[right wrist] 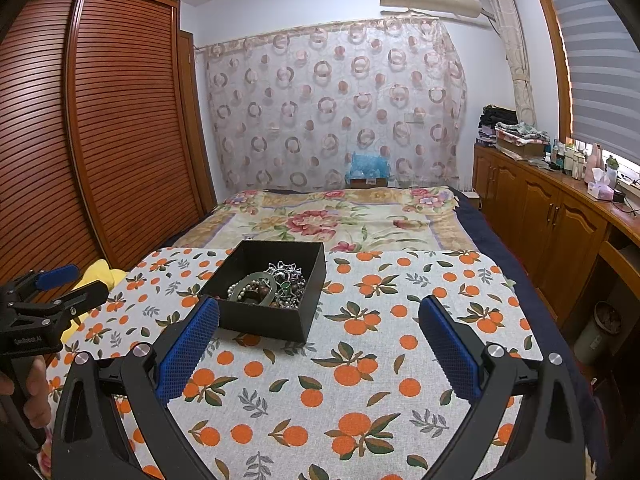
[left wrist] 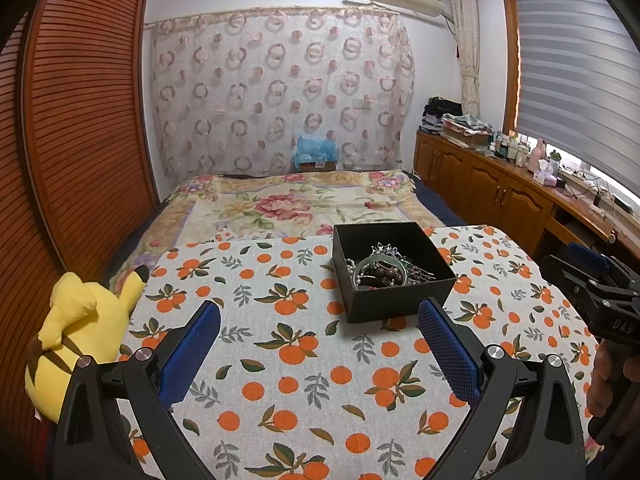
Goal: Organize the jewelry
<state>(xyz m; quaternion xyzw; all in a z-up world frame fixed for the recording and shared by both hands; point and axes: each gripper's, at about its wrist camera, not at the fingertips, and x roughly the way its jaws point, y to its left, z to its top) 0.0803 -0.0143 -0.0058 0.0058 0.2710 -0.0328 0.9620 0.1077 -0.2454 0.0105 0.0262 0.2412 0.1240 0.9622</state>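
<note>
A black open box [left wrist: 394,300] stands on the orange-print cloth [left wrist: 304,360], holding a tangled heap of jewelry [left wrist: 384,270]: a pale green bangle, beads, silver pieces. My left gripper [left wrist: 320,316] hovers open just short of the box, nothing between its blue pads. In the right wrist view the same box [right wrist: 266,318] sits left of centre with the jewelry [right wrist: 272,284] inside. My right gripper [right wrist: 320,316] is open and empty; its left pad [right wrist: 188,348] overlaps the box's near left corner.
A yellow plush toy [left wrist: 80,332] lies at the cloth's left edge. The floral bedspread [left wrist: 288,204] stretches beyond. A slatted wardrobe [left wrist: 80,120] stands left, wooden cabinets [left wrist: 492,184] with bottles right. A hand [right wrist: 32,392] grips the left gripper's handle.
</note>
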